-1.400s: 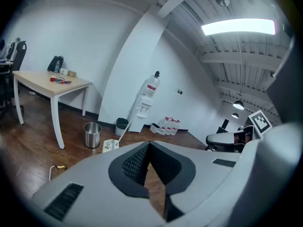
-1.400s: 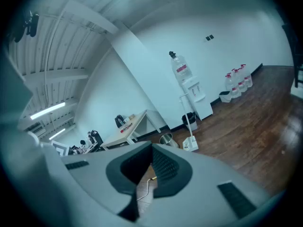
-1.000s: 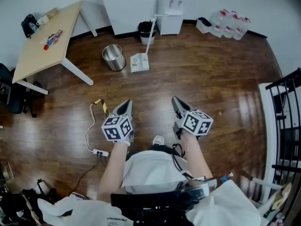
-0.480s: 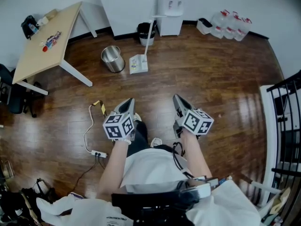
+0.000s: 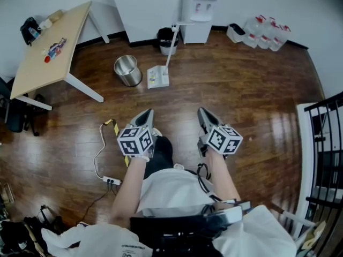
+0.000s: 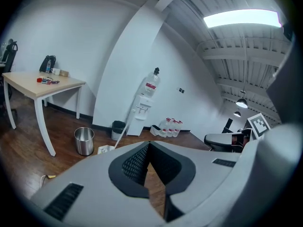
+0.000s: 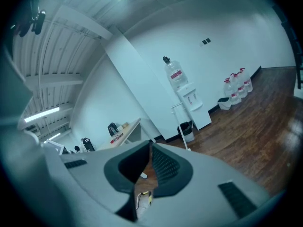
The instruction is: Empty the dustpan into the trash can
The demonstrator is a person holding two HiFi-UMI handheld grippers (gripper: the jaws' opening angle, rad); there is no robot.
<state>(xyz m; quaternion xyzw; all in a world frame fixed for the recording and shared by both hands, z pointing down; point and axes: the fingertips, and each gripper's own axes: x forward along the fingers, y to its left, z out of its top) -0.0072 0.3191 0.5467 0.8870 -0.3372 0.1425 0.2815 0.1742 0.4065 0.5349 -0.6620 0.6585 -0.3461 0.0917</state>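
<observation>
Fingers [image 6: 135, 167] of our left gripper [image 5: 146, 114] are clenched tip to tip with nothing between them; past them we see only floor [image 5: 241, 90]. The right gripper [image 5: 202, 113] has its fingers [image 7: 165, 167] pressed together too, and empty. We hold both grippers out ahead of our body, side by side and apart, noses toward 12 o'clock and tipped a little downward, marker cubes on top, forearms running back to our waist.

The dustpan [image 5: 158, 76] stands on the floor well ahead, at about 12 o'clock from the left gripper, with its long handle [image 5: 170, 47] leaning up toward the wall. Neither gripper touches it. The steel can [image 5: 127, 70] sits just beside the dustpan at its 9 o'clock, upright and open-topped. A black bin [image 5: 167, 39] stands against the wall at the dustpan's 12 o'clock, and a water cooler [image 5: 199, 9] is at the bin's 2 o'clock. The desk [image 5: 48, 63] lies at our 10 o'clock with small items on it. Water bottles [image 5: 262, 33] cluster at our 1 o'clock. A cable [image 5: 102, 149] trails on the floor at the left gripper's 8 o'clock.
</observation>
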